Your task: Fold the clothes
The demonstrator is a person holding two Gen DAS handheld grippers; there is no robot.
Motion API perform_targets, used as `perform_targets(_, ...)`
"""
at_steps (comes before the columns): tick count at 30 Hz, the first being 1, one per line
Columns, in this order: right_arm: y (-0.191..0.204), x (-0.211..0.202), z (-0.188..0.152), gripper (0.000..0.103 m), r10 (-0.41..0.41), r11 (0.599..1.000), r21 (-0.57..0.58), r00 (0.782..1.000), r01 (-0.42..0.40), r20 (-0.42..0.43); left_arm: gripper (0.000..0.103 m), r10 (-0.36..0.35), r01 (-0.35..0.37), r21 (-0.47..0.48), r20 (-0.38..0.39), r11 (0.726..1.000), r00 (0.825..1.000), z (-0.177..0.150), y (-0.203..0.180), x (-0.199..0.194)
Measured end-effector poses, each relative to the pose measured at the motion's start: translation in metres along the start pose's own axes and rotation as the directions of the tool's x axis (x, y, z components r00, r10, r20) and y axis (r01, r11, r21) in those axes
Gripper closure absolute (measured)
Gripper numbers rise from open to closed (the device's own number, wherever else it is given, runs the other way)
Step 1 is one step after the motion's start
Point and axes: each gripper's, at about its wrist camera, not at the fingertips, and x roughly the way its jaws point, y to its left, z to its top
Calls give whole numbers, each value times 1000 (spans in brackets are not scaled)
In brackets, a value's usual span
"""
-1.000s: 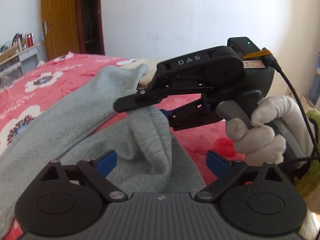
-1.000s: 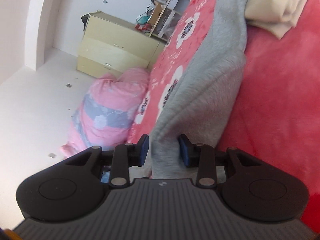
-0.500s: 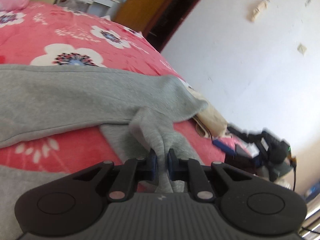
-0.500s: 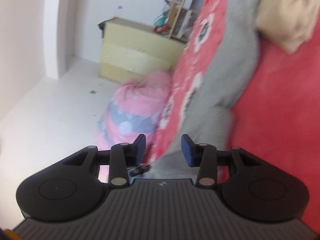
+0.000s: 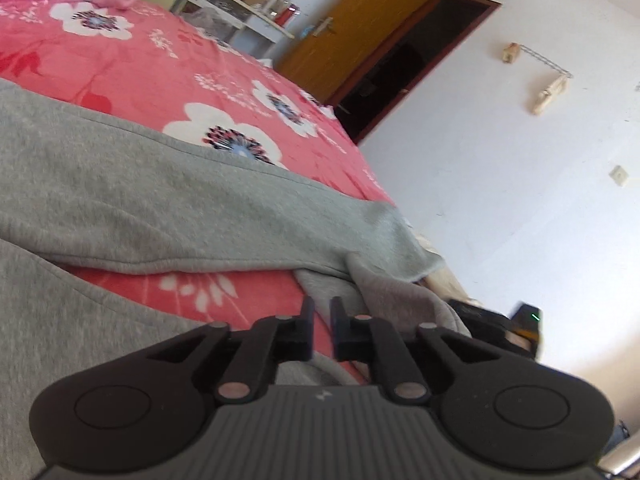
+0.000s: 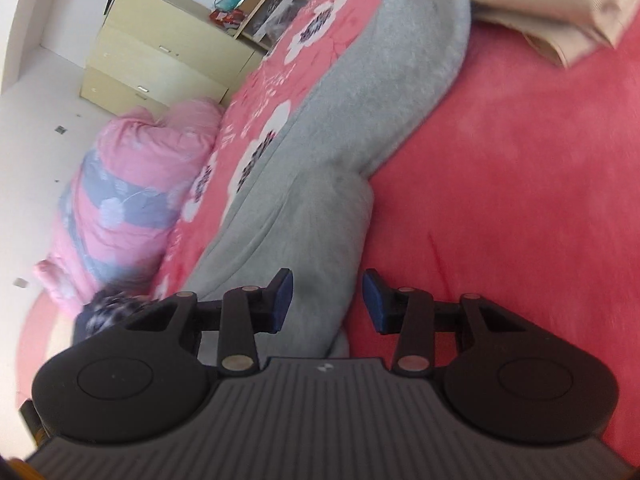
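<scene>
A grey fleece garment lies stretched across the red flowered bed cover. My left gripper hovers low over it. Its jaws are opening with only a narrow gap, and nothing is between them. A raised grey fold stands just to their right. In the right wrist view the same grey garment runs away from my right gripper. A thick grey roll lies between its blue pads, and a strip of red cover shows beside the right-hand pad. The right gripper's dark body appears blurred in the left wrist view.
A folded beige garment lies on the bed cover at the far end of the grey one. A pink quilt bundle sits at the bed's side. Beyond stand a yellow drawer cabinet, a cluttered shelf and an orange door.
The left gripper went from wide open to shut on the grey fold, then rolled and slid away; the fold is now outside its jaws. The right gripper shifted slightly along the grey roll.
</scene>
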Motion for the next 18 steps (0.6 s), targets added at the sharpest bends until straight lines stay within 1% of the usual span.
perform_targets(2,1,11,8,64,-24,1000,-6,1000,24,14,53,-31,31,52,-12,998,999,-6,-9,-2)
perform_targets(4,1,24,13,64,-18,1000,-7,1000,18,4,41,-47,50,109,-28,993,998,-12,-19,-1)
perform_targets(6,6,34,15,65,-1,1000,-28,1000,0,-4,38,-45,51,155,-41,987,998,-19,-28,-1)
perform_targets(7,9,38,16,74,8,999,-39,1000,-9,-9,37,-36,43,165,-45,985,998,-22,-30,-2)
perform_targets(8,11,43,17,95,17,999,-49,1000,-18,-13,37,-25,32,169,-46,985,999,-24,-31,-3)
perform_targets(10,16,45,19,98,35,998,-61,999,-35,-5,37,4,3,176,-42,984,999,-28,-32,-7)
perform_targets(12,22,18,15,98,63,996,-69,996,-58,68,37,43,-37,190,-30,981,999,-32,-33,-15)
perform_targets(14,31,-25,7,98,78,992,-108,982,-60,171,37,76,-71,208,-19,975,997,-34,-34,-24)
perform_targets(15,36,-48,3,98,84,990,-129,971,-56,223,37,90,-84,216,-18,973,996,-36,-35,-27)
perform_targets(16,41,-72,-3,98,76,987,-157,958,-33,278,37,104,-98,228,-16,969,994,-38,-36,-30)
perform_targets(18,54,-119,-17,98,45,976,-215,920,43,390,37,137,-130,257,-7,957,991,-42,-39,-33)
